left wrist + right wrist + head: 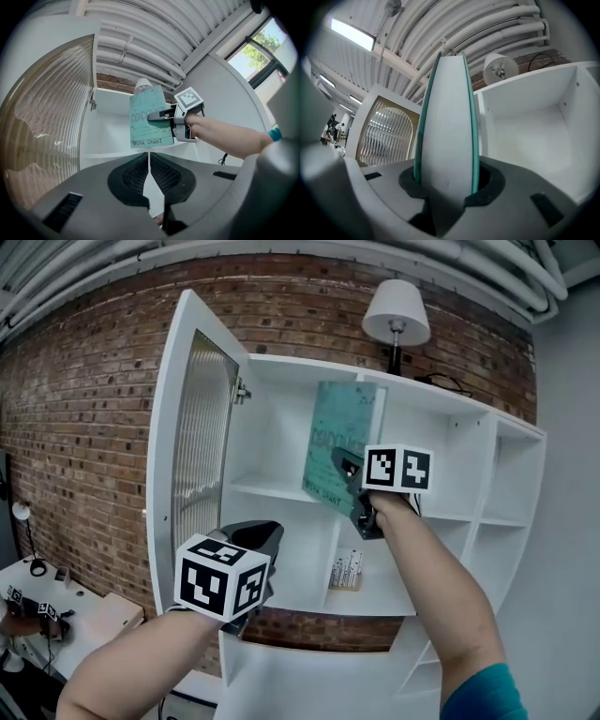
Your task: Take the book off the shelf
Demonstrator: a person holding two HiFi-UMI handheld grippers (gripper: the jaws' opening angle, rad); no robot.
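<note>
Brick wall (84,427) ran behind one white shelf (274,489), whose single ribbed-glass door (202,446) stood open at the shelf's left side. One teal book (339,442) hung before the shelf's upper left opening, its long axis nearly upright. Its page edge was clamped between the jaws of the right tongs (349,472), so it lay straight ahead of them. The left tongs (149,166) sat lower before the shelf, jaws almost together on nothing. One lamp (396,313) stood atop the shelf.
</note>
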